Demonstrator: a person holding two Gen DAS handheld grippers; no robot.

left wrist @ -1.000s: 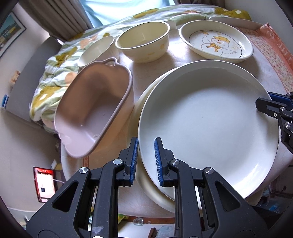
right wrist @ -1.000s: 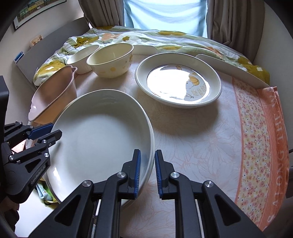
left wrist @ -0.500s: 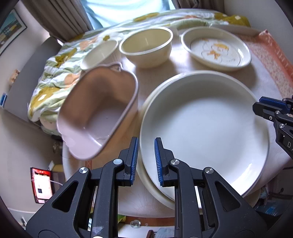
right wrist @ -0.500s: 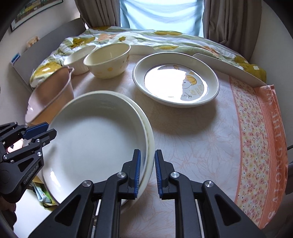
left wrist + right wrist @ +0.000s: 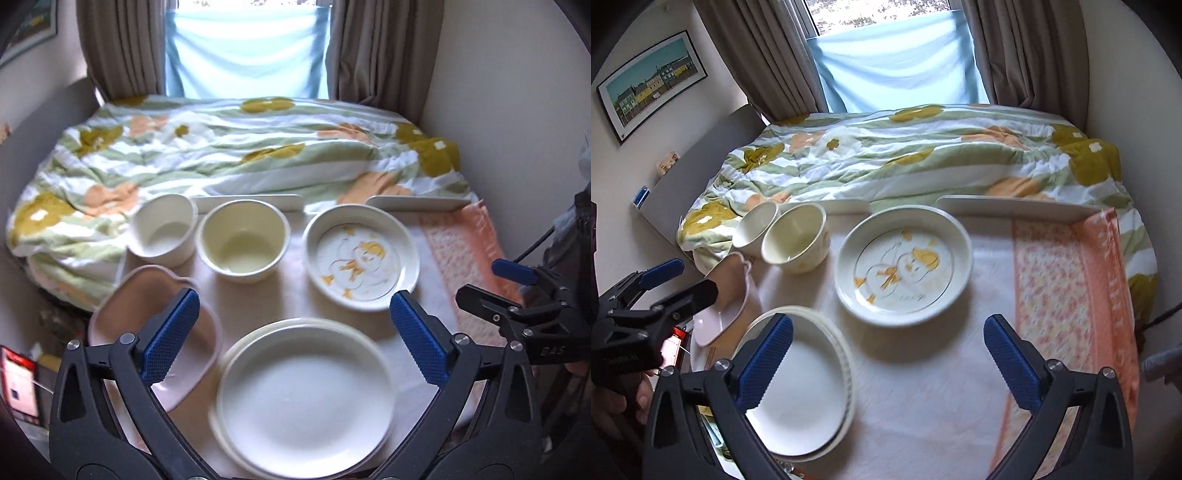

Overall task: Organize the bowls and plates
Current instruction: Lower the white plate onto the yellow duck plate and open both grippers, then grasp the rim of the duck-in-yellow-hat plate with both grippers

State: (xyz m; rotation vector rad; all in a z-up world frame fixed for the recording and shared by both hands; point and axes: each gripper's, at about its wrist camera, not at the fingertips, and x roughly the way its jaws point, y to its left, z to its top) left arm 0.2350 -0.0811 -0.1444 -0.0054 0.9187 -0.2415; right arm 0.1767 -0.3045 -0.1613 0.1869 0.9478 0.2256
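Note:
Two stacked white plates [image 5: 303, 398] lie at the table's near edge, also in the right wrist view [image 5: 801, 384]. A duck-patterned plate [image 5: 362, 258] [image 5: 905, 266] lies behind them. A cream bowl [image 5: 243, 240] [image 5: 796, 240] and a white bowl [image 5: 164, 229] [image 5: 753, 225] stand at the back left. A pink dish [image 5: 155, 325] [image 5: 729, 295] sits at the left edge. My left gripper [image 5: 295, 339] is open and empty above the stacked plates. My right gripper [image 5: 888, 350] is open and empty above the tablecloth, right of the stack.
The table [image 5: 923, 387] has a white cloth with an orange floral band [image 5: 1067, 295] on the right. A bed with a floral quilt [image 5: 240, 155] lies behind it. Two flat white pieces [image 5: 1015, 206] stand along the table's far edge. A wall stands on the right.
Both grippers went from shut to wide open and pulled back and up from the stacked plates. The view now takes in the whole table and the bed.

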